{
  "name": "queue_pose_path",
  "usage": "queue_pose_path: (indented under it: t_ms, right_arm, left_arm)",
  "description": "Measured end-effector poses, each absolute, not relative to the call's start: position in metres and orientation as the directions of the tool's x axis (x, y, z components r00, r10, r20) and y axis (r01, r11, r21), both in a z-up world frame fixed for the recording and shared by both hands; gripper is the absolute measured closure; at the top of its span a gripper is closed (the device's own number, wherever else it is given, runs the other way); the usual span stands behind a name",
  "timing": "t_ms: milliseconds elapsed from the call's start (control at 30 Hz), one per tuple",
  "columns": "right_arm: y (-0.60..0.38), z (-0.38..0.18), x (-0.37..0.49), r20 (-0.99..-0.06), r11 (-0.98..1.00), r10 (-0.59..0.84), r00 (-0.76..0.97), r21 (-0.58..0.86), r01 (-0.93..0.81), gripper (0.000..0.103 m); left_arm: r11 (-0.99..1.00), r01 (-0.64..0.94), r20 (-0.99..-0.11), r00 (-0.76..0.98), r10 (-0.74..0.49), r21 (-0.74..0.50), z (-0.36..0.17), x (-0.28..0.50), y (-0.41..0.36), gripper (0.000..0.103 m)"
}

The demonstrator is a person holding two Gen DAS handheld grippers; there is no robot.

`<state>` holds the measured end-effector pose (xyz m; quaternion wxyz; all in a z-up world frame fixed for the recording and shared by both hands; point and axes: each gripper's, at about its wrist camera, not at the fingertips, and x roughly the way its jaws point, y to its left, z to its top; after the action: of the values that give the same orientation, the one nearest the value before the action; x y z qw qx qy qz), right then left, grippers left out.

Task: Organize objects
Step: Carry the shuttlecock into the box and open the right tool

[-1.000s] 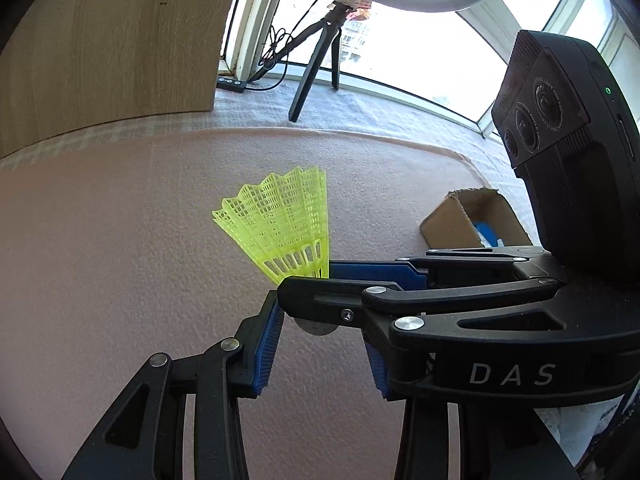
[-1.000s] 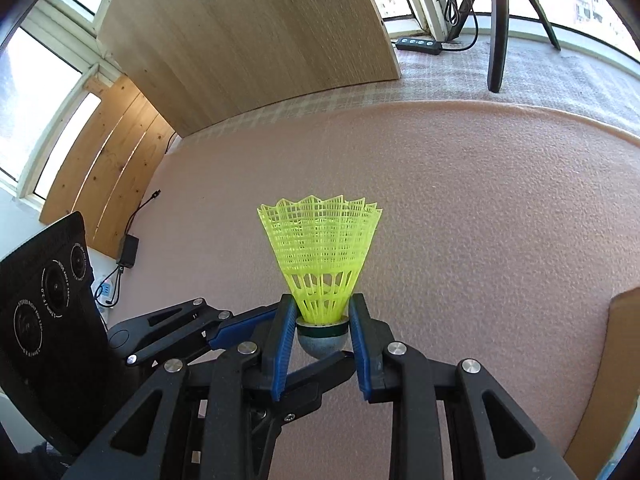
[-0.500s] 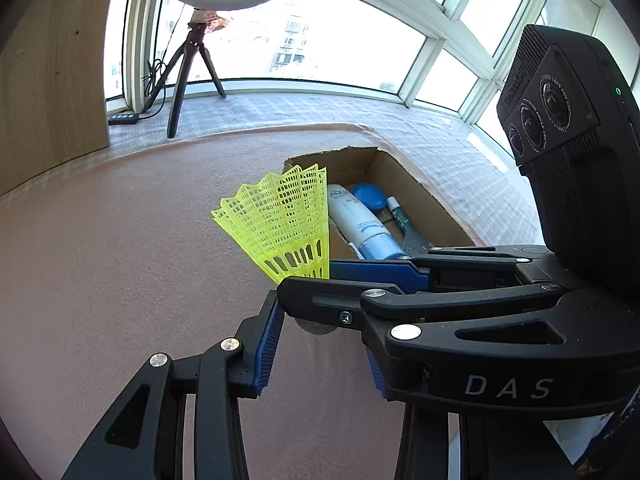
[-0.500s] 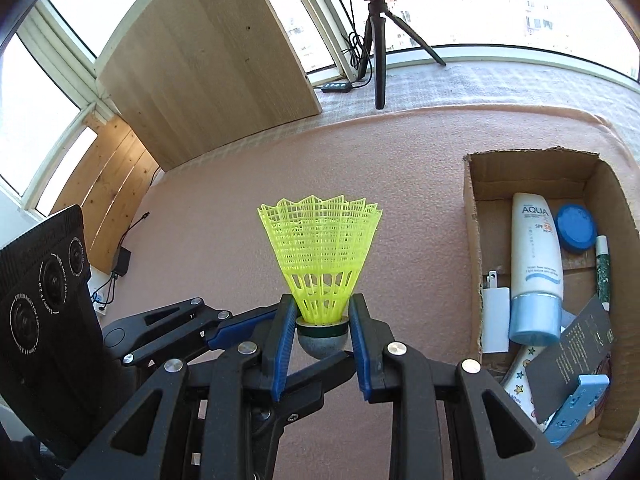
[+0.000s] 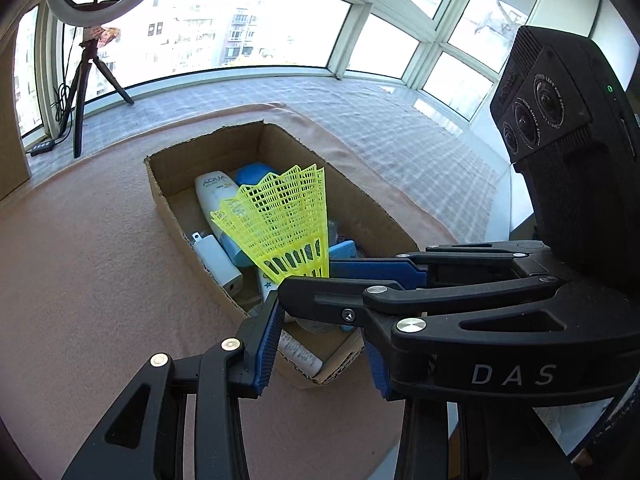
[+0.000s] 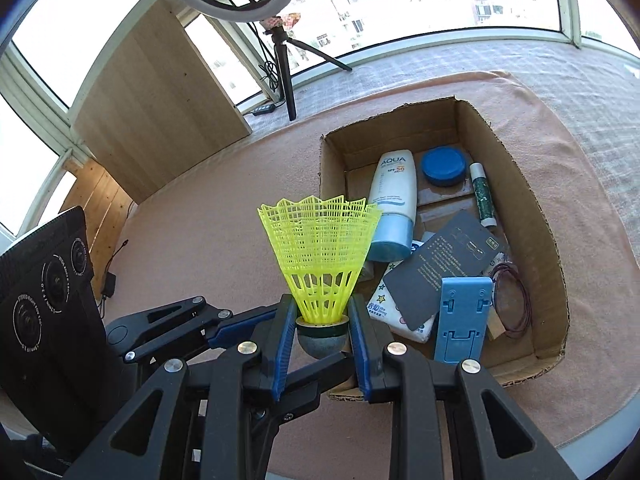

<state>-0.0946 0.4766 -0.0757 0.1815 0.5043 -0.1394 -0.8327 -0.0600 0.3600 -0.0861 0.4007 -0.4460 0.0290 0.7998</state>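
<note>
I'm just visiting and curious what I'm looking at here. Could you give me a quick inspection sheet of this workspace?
Surface: pink cloth over the table.
Job's things: yellow shuttlecock; open cardboard box.
Clutter: in the box, sunscreen tube, blue round lid, grey card, blue holder.
Grippers: right gripper shut on the shuttlecock's cork; left gripper empty beside it.
Cables: power strip by the tripod.
Surroundings: windows, wooden panel.

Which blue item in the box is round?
The blue lid at the box's far end, beside the sunscreen tube; the blue phone stand is flat and rectangular.
</note>
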Motion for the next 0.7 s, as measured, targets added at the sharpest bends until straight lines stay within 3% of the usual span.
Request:
queue_pose_path:
  t_ms: [233,300,333,367,433,700]
  right_arm:
    - [0.499,-0.078,-0.092,-0.792,-0.903,-0.421,-0.442,0.410,0.126,0.079]
    - [0.504,-0.077,-0.091,-0.791,-0.906,-0.415,-0.450,0.407,0.121,0.078]
    - [0.505,-0.076,-0.090,-0.789,-0.907,-0.411,-0.456,0.403,0.120,0.070]
    - [0.507,-0.076,-0.091,-0.794,-0.911,-0.403,-0.455,0.396,0.115,0.054]
    - [0.511,-0.075,-0.089,-0.798,-0.922,-0.372,-0.474,0.377,0.089,0.044]
    - [0.522,-0.072,-0.086,-0.788,-0.923,-0.355,-0.503,0.383,0.051,0.044]
  left_arm:
    - [-0.657,-0.693,-0.744,-0.262,0.615,-0.298,-0.086,-0.057,0.381,0.061]
    - [-0.652,-0.701,-0.752,-0.256,0.607,-0.288,-0.085,-0.054,0.384,0.050]
    - [-0.659,-0.700,-0.759,-0.263,0.595,-0.274,-0.085,-0.053,0.386,0.031]
    - [-0.665,-0.699,-0.758,-0.277,0.591,-0.264,-0.084,-0.052,0.386,0.023]
    - [-0.657,-0.705,-0.756,-0.271,0.596,-0.266,-0.085,-0.055,0.386,0.023]
    - [-0.673,-0.691,-0.770,-0.270,0.579,-0.264,-0.086,-0.058,0.381,0.023]
